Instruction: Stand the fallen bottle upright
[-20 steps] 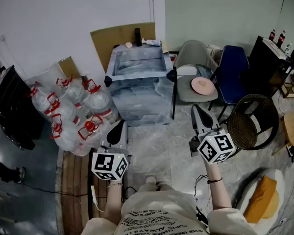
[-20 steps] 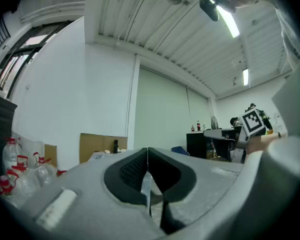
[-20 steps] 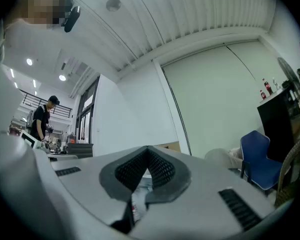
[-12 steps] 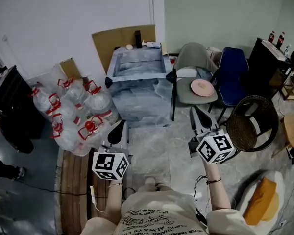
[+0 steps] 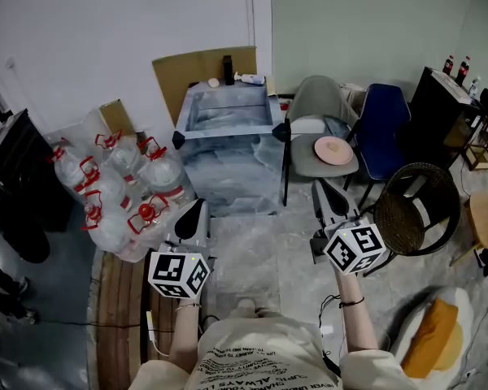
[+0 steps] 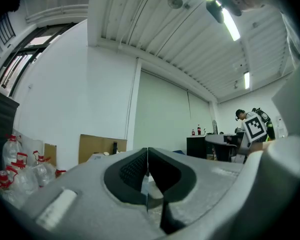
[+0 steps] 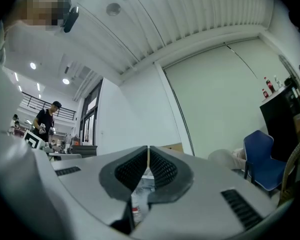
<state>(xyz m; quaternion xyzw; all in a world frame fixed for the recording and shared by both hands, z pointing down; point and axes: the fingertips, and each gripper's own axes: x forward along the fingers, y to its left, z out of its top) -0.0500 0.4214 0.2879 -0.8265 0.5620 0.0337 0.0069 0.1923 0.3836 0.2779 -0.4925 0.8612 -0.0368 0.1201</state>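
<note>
A pale bottle [image 5: 250,79] lies on its side at the far end of the plastic-covered table [image 5: 228,149], next to a dark upright bottle [image 5: 228,62]. My left gripper [image 5: 196,212] is shut and holds nothing. It hangs over the floor, well short of the table's near edge. My right gripper [image 5: 323,188] is also shut and empty, and sits beside the grey chair. In the left gripper view the pads [image 6: 135,168] meet in front of the dark bottle [image 6: 114,148]. In the right gripper view the pads [image 7: 160,170] are pressed together too.
Several large water jugs with red caps [image 5: 118,181] are piled on the left by the wall. A grey chair with a pink plate [image 5: 333,148], a blue chair [image 5: 388,124] and a round wicker chair [image 5: 415,205] stand on the right. Cardboard [image 5: 195,67] leans behind the table.
Both grippers keep the same pose, shut and side by side. The head view has shifted slightly, and the person's leg at the left edge has moved.
</note>
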